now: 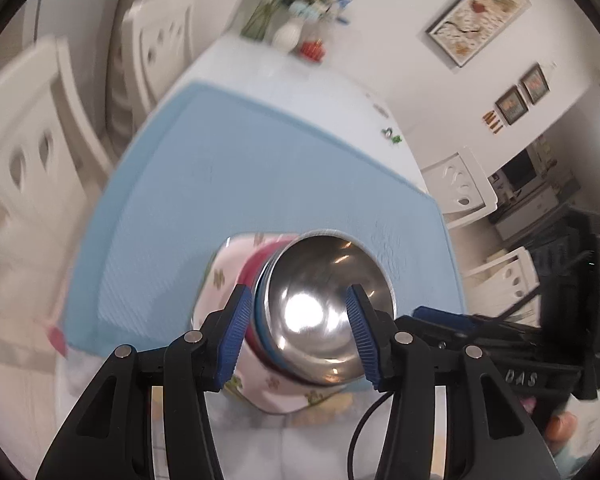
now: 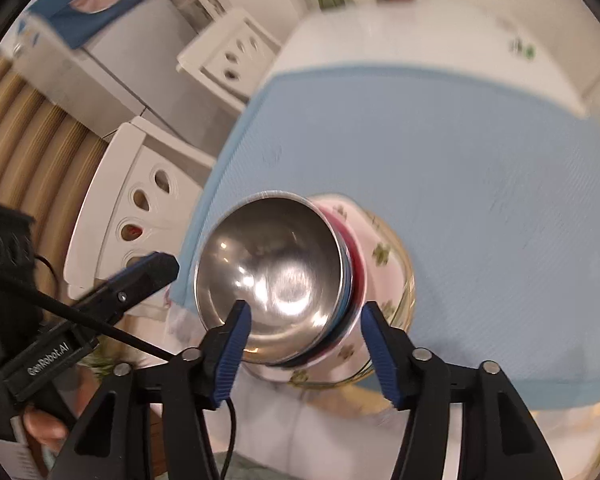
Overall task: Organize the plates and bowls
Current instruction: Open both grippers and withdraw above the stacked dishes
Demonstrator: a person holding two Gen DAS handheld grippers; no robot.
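Your left gripper (image 1: pixel 296 336) stands part open astride the steel bowl (image 1: pixel 324 312) at lower centre; whether its pads press the rim you cannot tell. Your right gripper (image 2: pixel 306 348) likewise straddles that bowl (image 2: pixel 272 280), which tops a stack on the blue mat (image 2: pixel 460 160).

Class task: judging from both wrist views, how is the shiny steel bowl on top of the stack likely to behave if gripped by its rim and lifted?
The steel bowl looks polished and mirror-bright, so it is probably slippery. Its thin wall suggests it is light and stiff, unlikely to break. It sits nested on the stacked dishes, so it may rock, or drag the next one along.
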